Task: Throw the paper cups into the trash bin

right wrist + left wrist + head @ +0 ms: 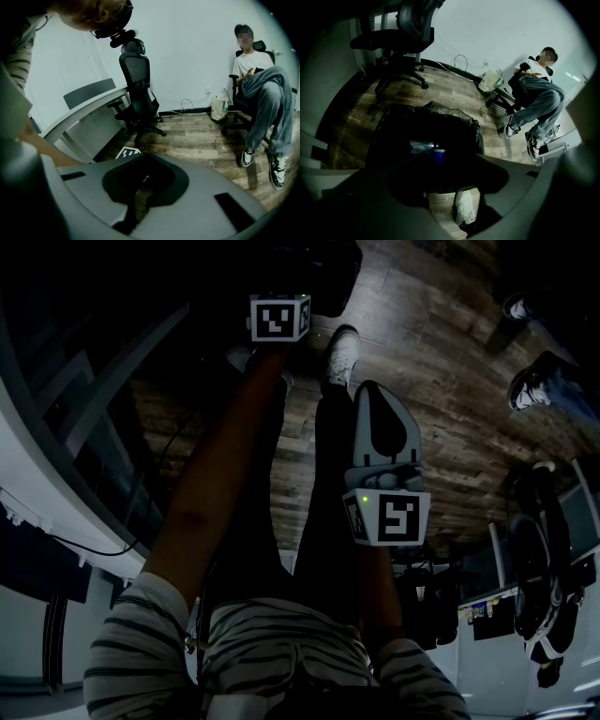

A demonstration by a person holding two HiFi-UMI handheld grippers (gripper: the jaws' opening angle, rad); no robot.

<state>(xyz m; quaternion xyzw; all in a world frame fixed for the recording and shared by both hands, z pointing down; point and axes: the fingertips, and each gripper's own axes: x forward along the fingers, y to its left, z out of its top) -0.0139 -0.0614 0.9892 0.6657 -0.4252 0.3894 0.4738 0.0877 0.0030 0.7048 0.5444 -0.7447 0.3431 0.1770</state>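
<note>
Black bag plastic rims the trash bin (461,117), which stands upright on the wood floor (454,84) straight ahead of and below your left gripper (449,174), its mouth opening up toward the jaws. Those jaws stand spread wide with nothing between them, and no paper cup shows in any view. Your right gripper (382,418), jaws pressed together and empty, hangs nearer your body and farther from the bin, so your left hand is the closer one for any drop. Inside the bin a blue object (438,157) and a pale glint lie in deep shadow, too dark to say whether they are cups. On this evidence, the throw looks either finished or not yet begun, with no cup in hand
</note>
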